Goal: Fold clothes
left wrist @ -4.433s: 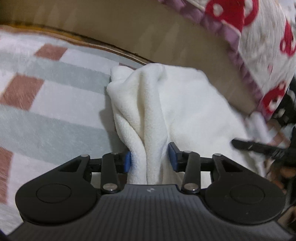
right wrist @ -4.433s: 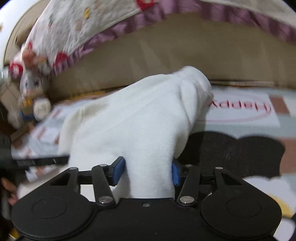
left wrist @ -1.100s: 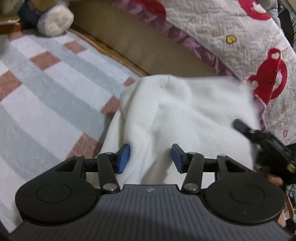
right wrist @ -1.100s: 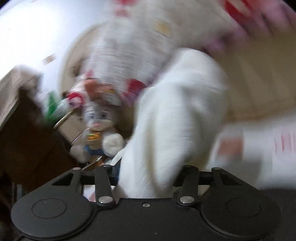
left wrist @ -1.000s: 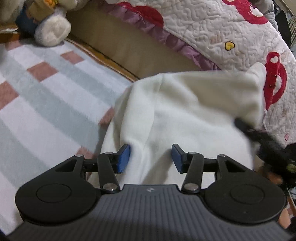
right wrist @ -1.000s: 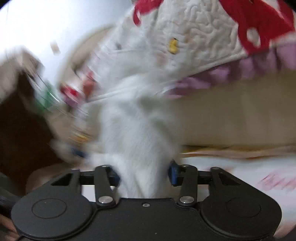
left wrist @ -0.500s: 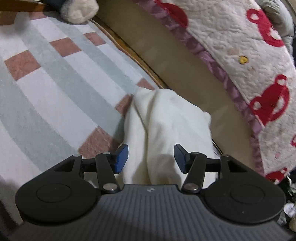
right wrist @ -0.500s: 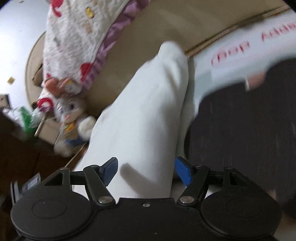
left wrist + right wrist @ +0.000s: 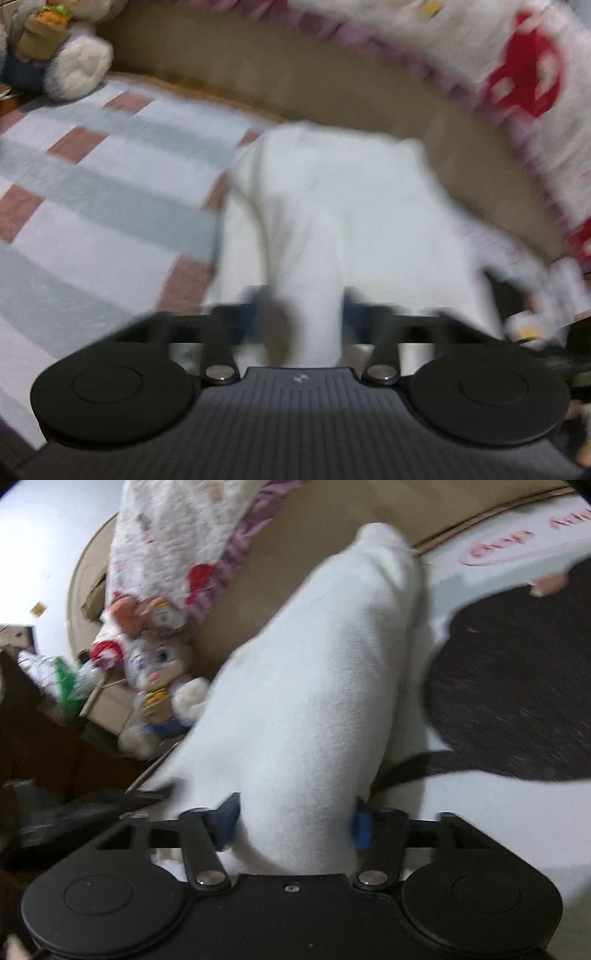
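Note:
A white fleece garment (image 9: 332,221) lies bunched on the striped rug (image 9: 92,221), close to the beige bed base. My left gripper (image 9: 301,314) is shut on a fold of it, though this view is blurred by motion. In the right wrist view the same garment (image 9: 314,683) runs away from me as a thick roll toward the bed base. My right gripper (image 9: 293,823) is shut on its near end, the cloth filling the gap between the blue pads (image 9: 225,819). A dark blurred shape at that view's left edge may be the other gripper.
A plush rabbit (image 9: 155,686) sits by the bed base, seen also as a plush toy (image 9: 74,62) at the far left. A quilt with red figures (image 9: 524,81) hangs over the bed edge. A black patch of rug (image 9: 517,683) lies to the right.
The left gripper has swung, and the garment now looks broader and nearer the plush toy. The right view has barely shifted, with the cloth still between its pads.

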`<act>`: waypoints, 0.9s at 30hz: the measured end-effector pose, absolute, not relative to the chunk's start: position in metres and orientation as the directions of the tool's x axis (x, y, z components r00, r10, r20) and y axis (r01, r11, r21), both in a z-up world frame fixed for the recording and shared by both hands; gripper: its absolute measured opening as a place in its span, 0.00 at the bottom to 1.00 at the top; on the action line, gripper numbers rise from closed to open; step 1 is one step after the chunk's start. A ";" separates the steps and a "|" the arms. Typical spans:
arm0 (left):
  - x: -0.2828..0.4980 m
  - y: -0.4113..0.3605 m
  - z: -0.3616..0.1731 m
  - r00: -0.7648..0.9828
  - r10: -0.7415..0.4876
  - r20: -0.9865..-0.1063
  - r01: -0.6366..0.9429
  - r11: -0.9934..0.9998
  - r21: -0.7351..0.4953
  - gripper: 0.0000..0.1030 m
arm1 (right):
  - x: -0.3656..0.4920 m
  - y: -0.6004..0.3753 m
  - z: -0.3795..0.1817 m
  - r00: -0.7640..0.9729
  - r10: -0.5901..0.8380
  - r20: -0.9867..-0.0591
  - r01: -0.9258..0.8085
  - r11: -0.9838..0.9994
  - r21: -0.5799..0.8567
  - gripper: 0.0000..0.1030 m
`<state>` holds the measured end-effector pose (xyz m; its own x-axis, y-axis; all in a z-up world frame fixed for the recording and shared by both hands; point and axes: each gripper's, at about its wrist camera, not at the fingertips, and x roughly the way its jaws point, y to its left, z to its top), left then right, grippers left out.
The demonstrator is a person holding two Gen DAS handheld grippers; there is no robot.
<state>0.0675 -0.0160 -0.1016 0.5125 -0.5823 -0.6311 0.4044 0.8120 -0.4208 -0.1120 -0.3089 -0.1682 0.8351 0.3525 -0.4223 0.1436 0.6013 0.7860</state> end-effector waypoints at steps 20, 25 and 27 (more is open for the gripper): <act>0.025 0.036 -0.102 0.586 -0.539 -0.605 0.055 0.771 -0.635 0.70 | -0.106 -0.362 -0.165 0.844 0.281 -0.457 0.278 0.499 0.821 0.74; 0.009 0.040 -0.129 0.500 -0.601 -0.624 -0.013 0.715 -0.699 0.70 | -0.076 -0.369 -0.162 0.841 0.240 -0.485 0.300 0.540 0.786 0.74; 0.014 0.034 -0.135 0.484 -0.633 -0.604 0.007 0.693 -0.721 0.70 | -0.065 -0.372 -0.160 0.839 0.236 -0.490 0.297 0.556 0.776 0.74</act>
<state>0.0141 0.0345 -0.1351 0.4844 -0.6330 -0.6038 0.0070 0.6930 -0.7209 -0.0646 -0.3722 -0.1596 0.8391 0.2359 -0.4901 0.2972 0.5558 0.7764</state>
